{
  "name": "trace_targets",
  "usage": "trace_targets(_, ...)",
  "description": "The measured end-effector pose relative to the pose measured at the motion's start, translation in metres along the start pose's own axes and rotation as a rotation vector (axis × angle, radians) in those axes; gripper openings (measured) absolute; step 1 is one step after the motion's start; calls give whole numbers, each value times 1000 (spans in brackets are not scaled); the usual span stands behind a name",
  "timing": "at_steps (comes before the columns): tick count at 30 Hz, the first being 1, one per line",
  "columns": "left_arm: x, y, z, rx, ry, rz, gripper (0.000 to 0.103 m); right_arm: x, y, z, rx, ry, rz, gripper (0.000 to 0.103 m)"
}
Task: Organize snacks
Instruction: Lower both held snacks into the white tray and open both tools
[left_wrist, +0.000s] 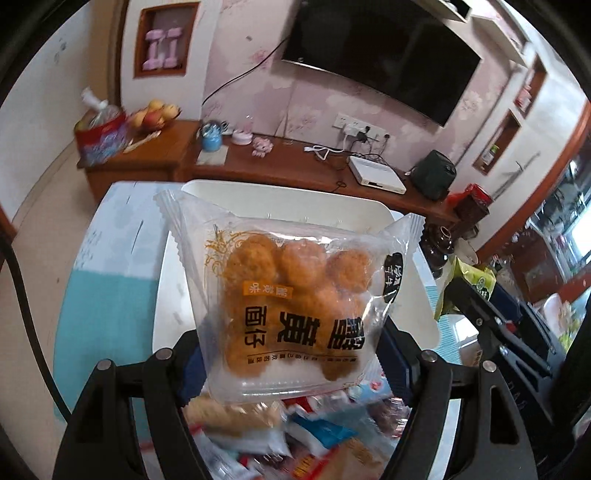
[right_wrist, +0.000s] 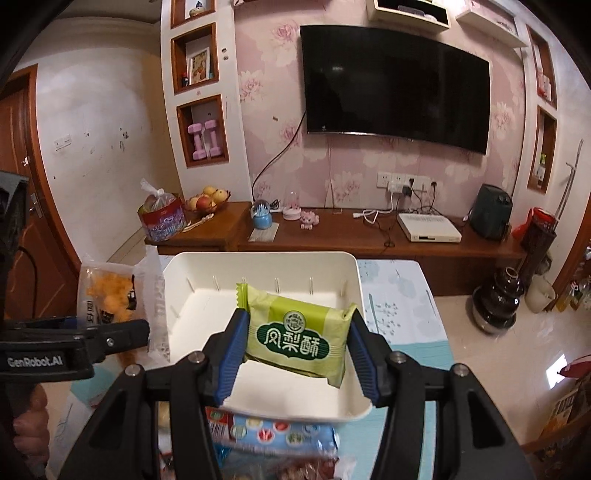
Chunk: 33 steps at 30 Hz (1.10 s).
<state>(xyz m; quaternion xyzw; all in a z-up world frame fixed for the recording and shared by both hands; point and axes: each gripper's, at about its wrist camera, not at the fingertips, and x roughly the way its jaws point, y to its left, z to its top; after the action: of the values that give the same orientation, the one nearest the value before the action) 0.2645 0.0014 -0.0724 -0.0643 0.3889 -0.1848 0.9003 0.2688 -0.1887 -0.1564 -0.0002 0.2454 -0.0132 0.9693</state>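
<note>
Right wrist view first: right gripper (right_wrist: 295, 343) has its blue-padded jaws clamped on both short sides of a green foil pineapple-cake packet (right_wrist: 297, 338), holding it in the air over the near part of a white rectangular plastic bin (right_wrist: 258, 260). Packet sits tilted, one corner hanging lower. Bin floor looks bare. Below the jaws, a blurred heap of loose snack packets (right_wrist: 275, 441) lies on the table in front of the bin.

Left gripper (left_wrist: 291, 354) grips a clear plastic pack of round golden pastries (left_wrist: 291, 291) by its lower edges, pack sticking up and forward above the bin's near side. In the right wrist view the same pack shows left of the bin, outside its wall, so it is not yet over the opening.

Risks, as I judge them:
- Clear pack is pinched only near its bottom seam; film is slippery and the weight is up top, so it could tip or slide out if the hand swings fast.
- Squeezing harder to stop that could crush the pastries.
- Both hands are heading for one bin; the two grippers are close beside each other and could knock together, or one packet could land on the other.
- Green packet let go from this tilt could land on edge against the wall instead of flat.
- A low pass could clip the bin rim and shove it along the light blue patterned tablecloth (right_wrist: 399, 295).

Beyond, a wooden TV console (right_wrist: 369, 229) and wall-mounted black television (right_wrist: 395, 85) are well apart, no hazard.
</note>
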Motion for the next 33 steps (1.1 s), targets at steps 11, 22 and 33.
trace_targets(11, 2, 9, 4, 61, -24, -26, 92, 15, 10, -2, 43, -7, -81, 65)
trace_targets(22, -31, 9, -1, 115, -89, -43, 97, -1, 18, -6, 84, -18, -83, 75)
trace_targets(33, -84, -17, -43, 136, -90, -40, 97, -46, 9, -31, 125, -21, -32, 75)
